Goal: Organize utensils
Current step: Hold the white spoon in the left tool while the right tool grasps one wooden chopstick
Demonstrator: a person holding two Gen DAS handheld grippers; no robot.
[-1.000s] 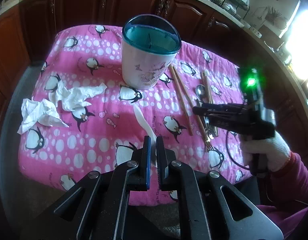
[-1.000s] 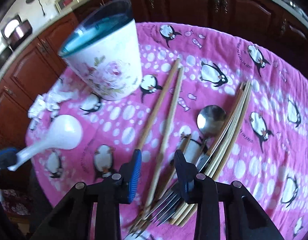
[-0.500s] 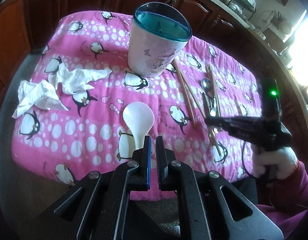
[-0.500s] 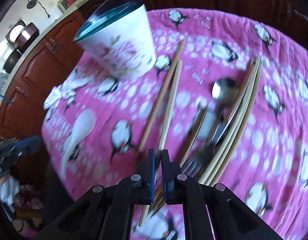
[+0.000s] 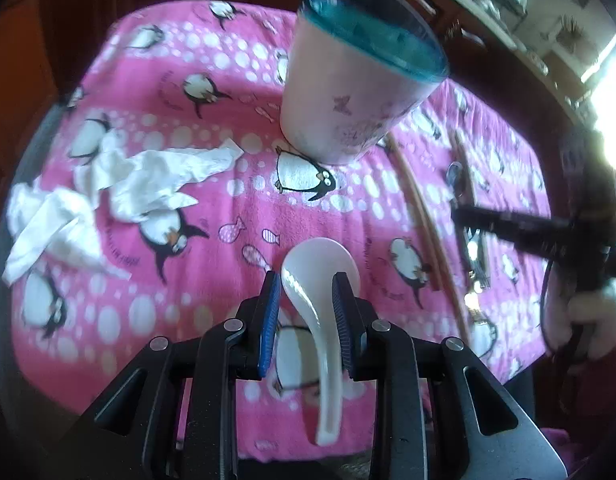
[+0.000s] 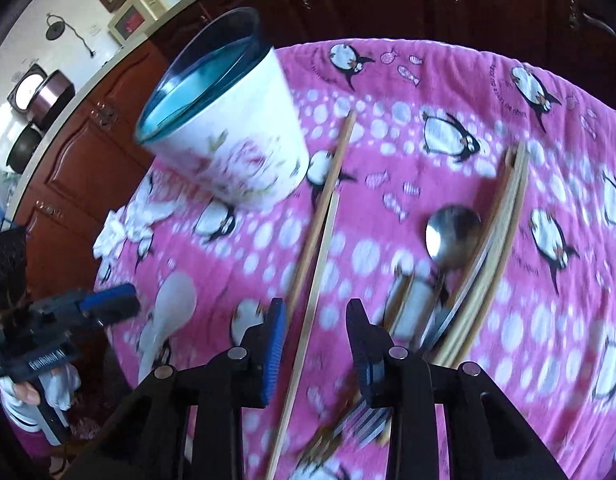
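A white ceramic spoon [image 5: 320,264] lies on the pink penguin cloth [image 5: 212,208] between the fingers of my left gripper [image 5: 306,276]. Its jaws are opening and the pads stand clear of the spoon. My right gripper [image 6: 316,304] hovers over a pair of wooden chopsticks [image 6: 332,184]. Its jaws are opening too, with one chopstick lying untouched between them. To its right lie a metal spoon [image 6: 452,236], a fork [image 6: 348,432] and a bundle of chopsticks [image 6: 496,248]. A floral cup with a teal rim [image 5: 356,92] stands behind.
Crumpled white tissues [image 5: 108,192] lie on the left part of the cloth. Dark wooden cabinets [image 6: 80,168] surround the table. A gloved hand [image 5: 596,312] holds the right gripper at the table's right edge.
A second ago my left gripper held the white spoon up; now the spoon lies on the cloth and the gripper, lower, has opened. The right gripper shut, then opened again over the chopsticks.
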